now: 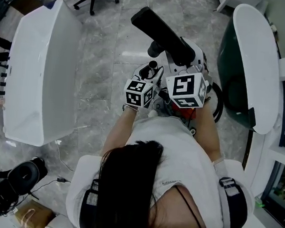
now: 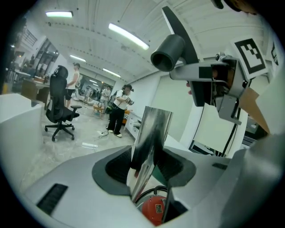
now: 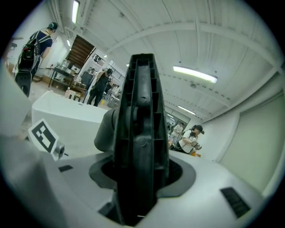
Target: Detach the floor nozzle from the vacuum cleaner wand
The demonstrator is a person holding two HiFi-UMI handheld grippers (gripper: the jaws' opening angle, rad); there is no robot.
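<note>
- Floor nozzle (image 1: 162, 35): black all over.
- Wand (image 2: 151, 138): mirror-bright silver.
- Vacuum cleaner body (image 2: 153, 210): red.
- Marker cubes (image 1: 186, 90): white faces with black square patterns.
- Floor (image 1: 103, 57): grey, marbled with pale veins.
- Table (image 1: 41, 71): plain white.
- Office chair (image 2: 60, 102): black.

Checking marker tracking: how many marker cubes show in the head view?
2. The left marker cube sits left of centre; the right marker cube, looking larger, is just beside it. None seems hidden.
</note>
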